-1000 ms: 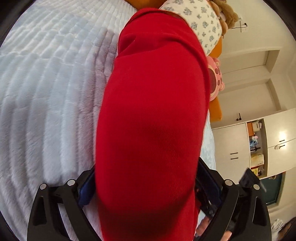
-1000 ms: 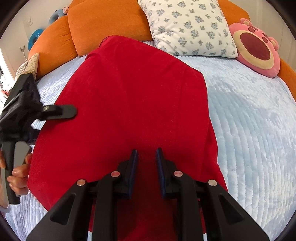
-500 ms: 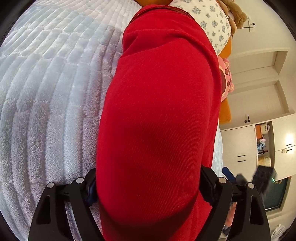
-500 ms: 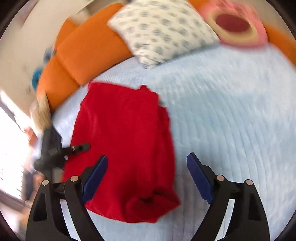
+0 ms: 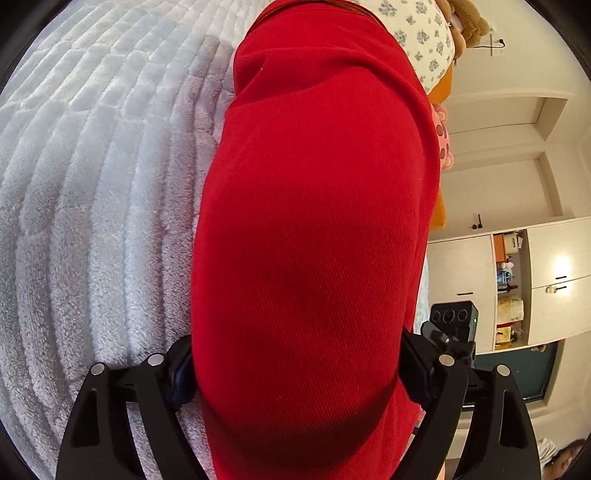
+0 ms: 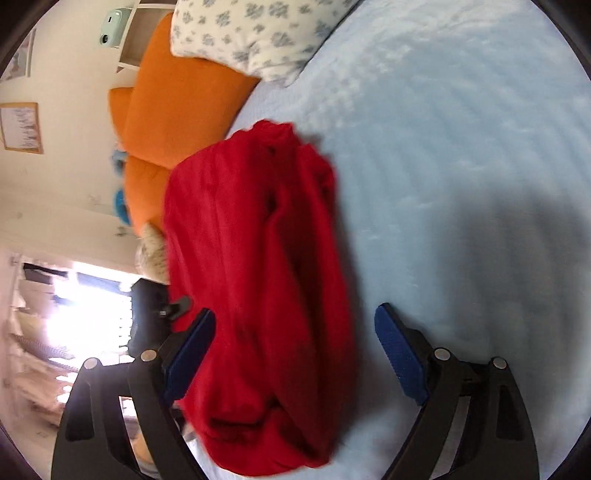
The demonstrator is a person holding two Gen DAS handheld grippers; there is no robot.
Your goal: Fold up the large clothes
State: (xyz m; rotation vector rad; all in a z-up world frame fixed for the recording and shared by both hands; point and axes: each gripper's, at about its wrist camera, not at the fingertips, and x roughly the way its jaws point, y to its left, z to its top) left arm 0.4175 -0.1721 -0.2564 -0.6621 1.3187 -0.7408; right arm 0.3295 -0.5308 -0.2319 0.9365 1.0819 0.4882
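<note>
A red garment (image 5: pixel 314 229) lies folded into a long thick bundle (image 6: pixel 258 277) on the pale blue bed cover (image 6: pixel 461 184). My left gripper (image 5: pixel 295 369) has the bundle's near end between its wide-set jaws. The cloth fills the gap and dents at both pads, and the jaws are opening slightly. One of its fingers (image 6: pixel 179 306) shows at the bundle's left edge in the right wrist view. My right gripper (image 6: pixel 295 354) is open just above the bundle. Its left pad is over the red cloth and its right pad over the bare bed. Neither pad presses on anything.
Orange cushions (image 6: pixel 177 99) and a flowered pillow (image 6: pixel 251 33) line the head of the bed. A pink plush toy (image 5: pixel 441 136) sits by the pillow. White cupboards (image 5: pixel 461 288) stand beyond the bed. A bright window (image 6: pixel 74 306) is on the other side.
My right gripper has opened, let go of the red cloth, rolled and swung toward the bundle's right side. The garment now lies folded narrower. The left gripper has stayed around its end.
</note>
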